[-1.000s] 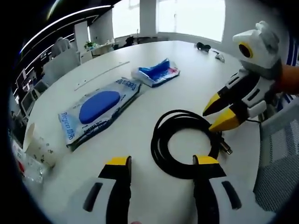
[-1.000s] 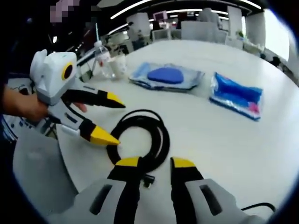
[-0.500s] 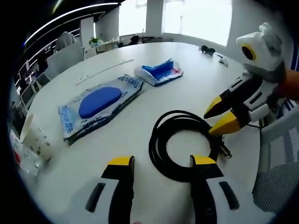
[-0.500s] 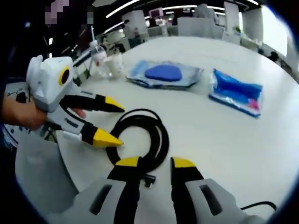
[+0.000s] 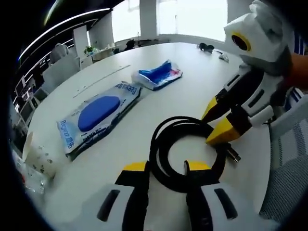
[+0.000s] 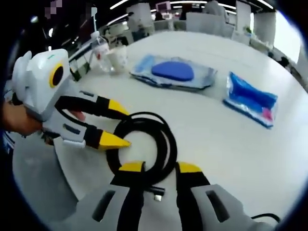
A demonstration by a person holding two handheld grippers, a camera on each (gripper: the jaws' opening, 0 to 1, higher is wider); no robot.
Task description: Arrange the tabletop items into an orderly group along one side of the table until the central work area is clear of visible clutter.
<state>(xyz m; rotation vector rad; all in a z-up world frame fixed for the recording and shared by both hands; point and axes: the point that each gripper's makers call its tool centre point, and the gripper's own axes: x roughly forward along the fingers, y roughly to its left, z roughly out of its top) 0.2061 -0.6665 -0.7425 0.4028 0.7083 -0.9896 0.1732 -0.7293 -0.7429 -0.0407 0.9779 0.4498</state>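
Two hand-held grippers we see at black coiled cable (image 5: 185, 147) on desk (image 5: 192, 82): left hand-held gripper (image 5: 166, 167) jaws apart straddling coil; right hand-held gripper (image 6: 160, 167) apart over coil rim.

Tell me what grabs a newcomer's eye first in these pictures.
The coiled black cable lies on the white table near its edge, with both grippers closing in: the left gripper straddles its near loop, the right gripper points at the far side, both open. Beyond lie a big blue packet and a smaller blue pack.
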